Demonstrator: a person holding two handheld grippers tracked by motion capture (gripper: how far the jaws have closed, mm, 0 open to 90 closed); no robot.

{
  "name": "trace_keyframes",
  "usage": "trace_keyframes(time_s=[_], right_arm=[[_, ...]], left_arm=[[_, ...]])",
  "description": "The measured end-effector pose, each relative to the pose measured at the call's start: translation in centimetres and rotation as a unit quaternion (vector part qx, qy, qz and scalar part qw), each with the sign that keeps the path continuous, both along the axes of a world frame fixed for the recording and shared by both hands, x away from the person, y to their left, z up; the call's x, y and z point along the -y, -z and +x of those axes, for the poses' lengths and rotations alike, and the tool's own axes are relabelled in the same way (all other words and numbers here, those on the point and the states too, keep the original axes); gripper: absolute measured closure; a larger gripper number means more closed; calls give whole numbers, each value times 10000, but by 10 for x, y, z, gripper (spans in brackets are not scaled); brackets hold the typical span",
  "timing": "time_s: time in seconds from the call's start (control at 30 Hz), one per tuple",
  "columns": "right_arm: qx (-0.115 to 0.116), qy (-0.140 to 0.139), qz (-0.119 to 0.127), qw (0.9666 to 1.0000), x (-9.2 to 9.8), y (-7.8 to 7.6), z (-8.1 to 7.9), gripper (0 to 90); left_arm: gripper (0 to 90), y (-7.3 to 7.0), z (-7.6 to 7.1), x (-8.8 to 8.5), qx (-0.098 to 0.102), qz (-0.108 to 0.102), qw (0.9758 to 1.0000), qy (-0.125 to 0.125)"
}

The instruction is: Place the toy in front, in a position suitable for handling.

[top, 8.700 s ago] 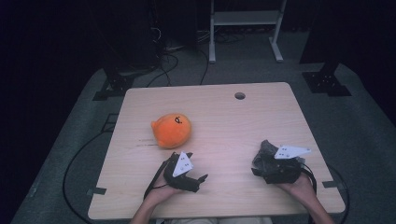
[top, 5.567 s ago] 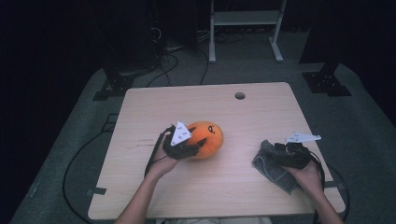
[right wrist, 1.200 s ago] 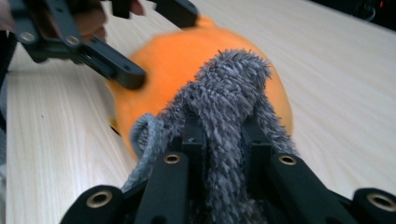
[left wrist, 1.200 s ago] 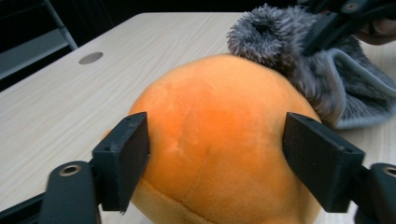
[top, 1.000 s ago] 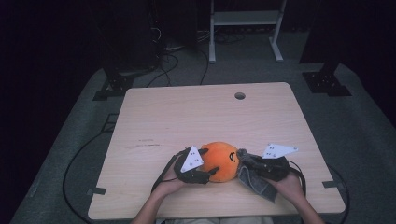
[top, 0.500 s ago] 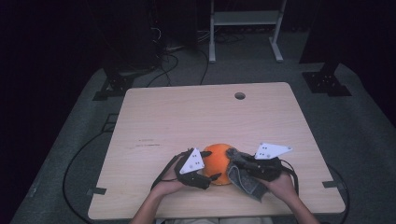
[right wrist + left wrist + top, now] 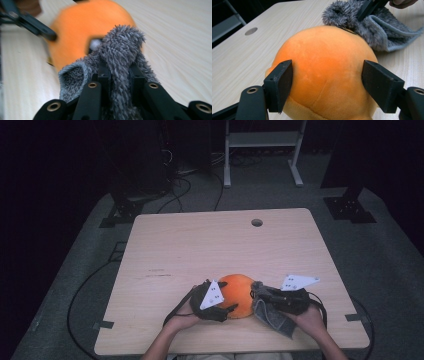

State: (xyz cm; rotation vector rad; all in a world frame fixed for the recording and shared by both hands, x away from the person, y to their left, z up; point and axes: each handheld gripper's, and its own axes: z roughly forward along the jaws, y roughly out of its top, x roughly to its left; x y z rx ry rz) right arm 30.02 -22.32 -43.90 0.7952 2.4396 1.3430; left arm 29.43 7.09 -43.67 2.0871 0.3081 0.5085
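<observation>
Soft plush and shaggy cloth on pale matt wood

We are looking at an orange plush toy [image 7: 324, 75] with a smooth, short-napped velvety skin and a faint seam, a grey cloth [image 7: 120, 57] showing a long, shaggy, fuzzy pile, and a counter [image 7: 200, 250] wearing a light, matt wood-grain finish; the hand-held gripper [image 7: 327, 85] parts are showing as matt black plastic with small metal eyelets.

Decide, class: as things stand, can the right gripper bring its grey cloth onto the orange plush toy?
Probably yes. The right gripper, shut on the grey cloth, already has it against the orange plush toy, which the left gripper straddles; nothing lies between.
</observation>
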Motion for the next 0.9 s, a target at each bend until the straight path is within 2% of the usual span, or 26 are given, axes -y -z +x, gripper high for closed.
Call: trace_keyframes(time_s=[0.1, 0.13, 0.2, 0.23, 0.27, 0.3, 0.33, 0.37, 0.4, 0.43, 0.47, 0.53, 0.57, 0.6, 0.63, 0.67, 0.7, 0.73, 0.77, 0.9], right_arm=[[-114, 95, 6, 9999, 7, 2, 4, 754], [-14, 16, 204, 9998, 6, -4, 4, 754], [65, -79, 422, 9991, 1, -10, 4, 754], [65, -79, 422, 9991, 1, -10, 4, 754], [138, -215, 558, 9981, -9, -16, 4, 754], [144, -259, 490, 9984, -13, -16, 4, 754], [183, -288, 314, 9989, -18, -14, 4, 755], [183, -288, 314, 9989, -18, -14, 4, 755], [240, -292, 200, 9991, -23, -12, 2, 755], [300, -349, 159, 9988, -25, -11, -1, 755], [340, -389, 128, 9986, -26, -11, -3, 754], [411, -473, 85, 9980, -27, -11, -8, 754], [411, -473, 85, 9980, -27, -11, -8, 754], [427, -525, 70, 9977, -27, -11, -10, 755], [441, -565, 58, 9974, -27, -11, -11, 754], [441, -565, 58, 9974, -27, -11, -11, 754], [404, -575, 74, 9975, -27, -11, -10, 755], [356, -566, 116, 9977, -24, -11, -8, 755], [181, -493, 231, 9984, -17, -9, -4, 755], [14, -294, 192, 9994, -6, -6, 5, 754]], left_arm=[[265, 2, 1, -2, -49, 2, 10000, -30], [267, 2, 1, -2, -59, 21, 10000, -29], [267, 2, 2, -2, -97, 2, 9999, -27], [267, 2, 2, -2, -97, 2, 9999, -27], [266, 0, 2, -1, -113, -19, 9999, 15], [263, -2, 2, -2, -116, -25, 9999, 57], [248, -2, 2, -2, -116, -25, 9999, 57], [248, -6, 2, -2, -135, -57, 9999, 70], [217, -11, 3, -4, -204, -145, 9997, 81], [173, -16, 3, -6, -205, -357, 9991, 82], [154, -19, 4, -6, -159, -385, 9991, -6], [123, -20, 6, -6, -122, -354, 9992, -101], [123, -19, 7, -6, -105, -290, 9993, -229], [118, -16, 10, -4, -185, -175, 9991, -327], [135, -11, 11, -4, -369, -112, 9989, -275], [153, -11, 11, -4, -369, -112, 9989, -275], [153, -8, 9, -4, -298, -159, 9992, -227], [196, -8, 9, -5, -308, -174, 9992, -183], [217, -7, 8, -5, -317, -175, 9992, -177], [224, -6, 6, -2, -313, -260, 9991, -138]])
